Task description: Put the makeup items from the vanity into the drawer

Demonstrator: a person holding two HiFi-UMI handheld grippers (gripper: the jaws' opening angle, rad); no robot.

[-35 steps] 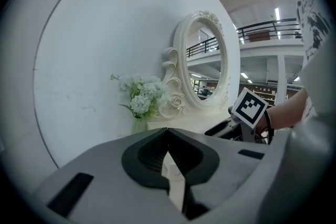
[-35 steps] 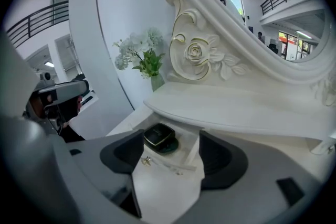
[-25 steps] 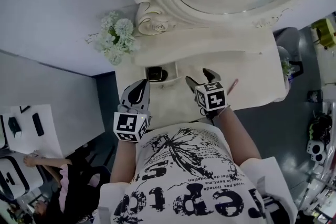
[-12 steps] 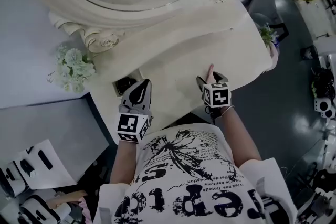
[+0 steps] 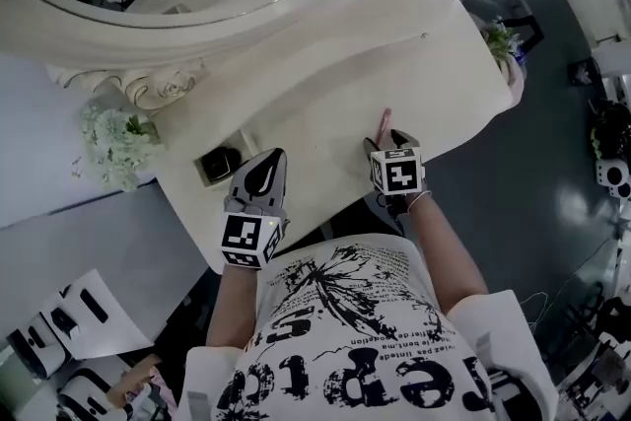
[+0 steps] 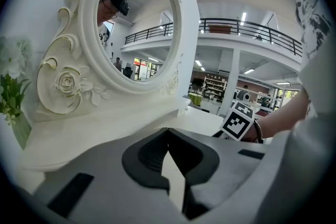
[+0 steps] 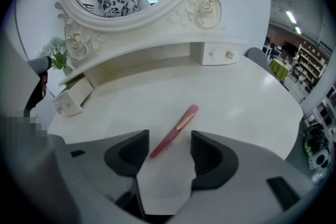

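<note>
My right gripper [image 7: 168, 145], jaws apart but just closing astride the near tip of the pink makeup pen [image 7: 177, 127] lying slantwise lower-centre on the vanity top [image 7: 247, 97], risks pinching only that tip, I judge, flicking it away; left gripper [image 6: 168, 134] clenched empty.

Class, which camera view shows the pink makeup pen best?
The right gripper view: the pink makeup pen lies close and sharp on the vanity top, its whole length showing. The head view shows only a small, distant piece of it. The left gripper view does not show it.
</note>
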